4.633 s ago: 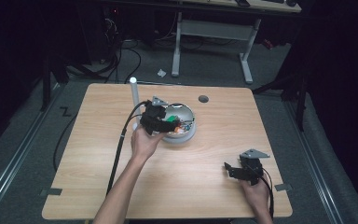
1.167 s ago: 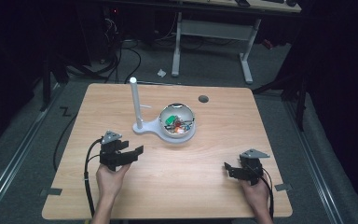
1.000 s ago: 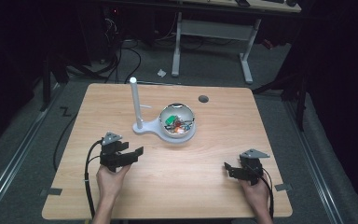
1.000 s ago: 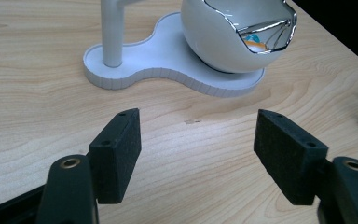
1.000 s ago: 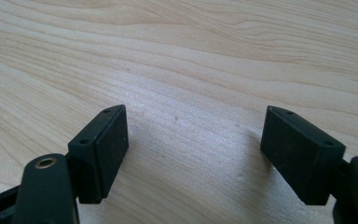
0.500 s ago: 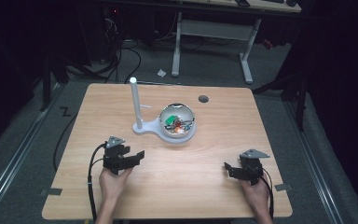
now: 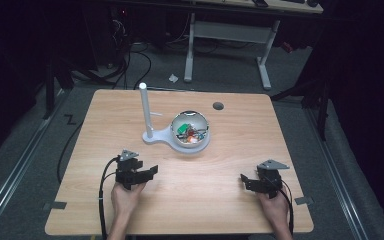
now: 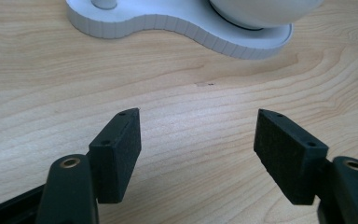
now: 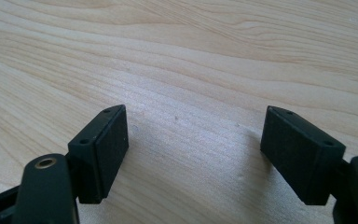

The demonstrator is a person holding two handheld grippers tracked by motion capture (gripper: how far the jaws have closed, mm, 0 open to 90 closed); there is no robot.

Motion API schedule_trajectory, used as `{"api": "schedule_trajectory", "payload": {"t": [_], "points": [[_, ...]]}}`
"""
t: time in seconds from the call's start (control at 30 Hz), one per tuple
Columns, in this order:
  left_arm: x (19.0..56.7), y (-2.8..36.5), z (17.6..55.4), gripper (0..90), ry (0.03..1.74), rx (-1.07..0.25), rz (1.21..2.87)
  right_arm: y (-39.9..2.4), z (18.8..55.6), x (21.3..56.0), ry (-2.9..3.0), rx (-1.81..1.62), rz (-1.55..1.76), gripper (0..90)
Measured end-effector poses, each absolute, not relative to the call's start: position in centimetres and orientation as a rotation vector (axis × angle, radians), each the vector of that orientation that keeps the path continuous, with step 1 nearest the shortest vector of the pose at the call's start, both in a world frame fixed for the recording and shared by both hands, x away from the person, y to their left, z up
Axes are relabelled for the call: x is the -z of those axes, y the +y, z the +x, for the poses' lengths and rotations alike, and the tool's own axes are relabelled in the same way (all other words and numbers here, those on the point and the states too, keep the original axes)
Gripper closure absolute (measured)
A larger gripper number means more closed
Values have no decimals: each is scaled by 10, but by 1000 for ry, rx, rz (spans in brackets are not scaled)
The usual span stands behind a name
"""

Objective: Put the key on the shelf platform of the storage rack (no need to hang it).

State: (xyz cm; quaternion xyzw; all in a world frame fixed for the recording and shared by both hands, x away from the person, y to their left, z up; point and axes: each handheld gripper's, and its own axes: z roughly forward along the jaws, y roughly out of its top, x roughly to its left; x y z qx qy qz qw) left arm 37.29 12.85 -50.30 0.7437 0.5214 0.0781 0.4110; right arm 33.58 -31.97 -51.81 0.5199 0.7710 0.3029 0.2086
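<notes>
Matte black foam pads are facing each other across a wide gap on the left gripper (image 8: 198,158), its fingers (image 8: 116,154) standing far apart with only bare wood between them. The pads are blocky rectangles with small screw holes along their top edges, mounted on smooth rounded arms with brass-coloured rivets. The right gripper (image 9: 196,158) is showing the same build, its fingers (image 9: 100,151) likewise spread wide and holding nothing.

In the high view both are sitting low at the near edge of the counter (image 7: 230,200), each in a hand, the left gripper (image 7: 150,173) towards the near left and the right gripper (image 7: 244,181) towards the near right, well apart. A grey three-cornered plate is topping each one, and a black cable is trailing from each towards the person.

The counter is showing pale wood with long wavy grain, rounded corners and a dark round hole (image 7: 218,106) near its far edge.

Farther out, near the middle, a white moulded stand (image 7: 155,136) is resting on the wood, its curved base ribbed along the rim. A slim white post (image 7: 144,107) is rising upright from its left end, and a round shiny bowl (image 7: 202,122) is sitting on its right end, holding small green, red and orange pieces too small to make out.
</notes>
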Motion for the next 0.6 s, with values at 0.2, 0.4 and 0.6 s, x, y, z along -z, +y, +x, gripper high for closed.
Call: {"api": "schedule_trajectory", "payload": {"t": [0.2, 0.4, 0.6], "points": [[508, 124, 373, 325, 1314, -208, 1880, -320, 336, 518, 2145, -843, 1447, 235], [512, 120, 373, 322, 1314, -235, 1896, -320, 336, 518, 2145, -843, 1445, 235], [517, 114, 372, 319, 1306, -277, 1933, -320, 336, 518, 2145, -843, 1447, 235]]}}
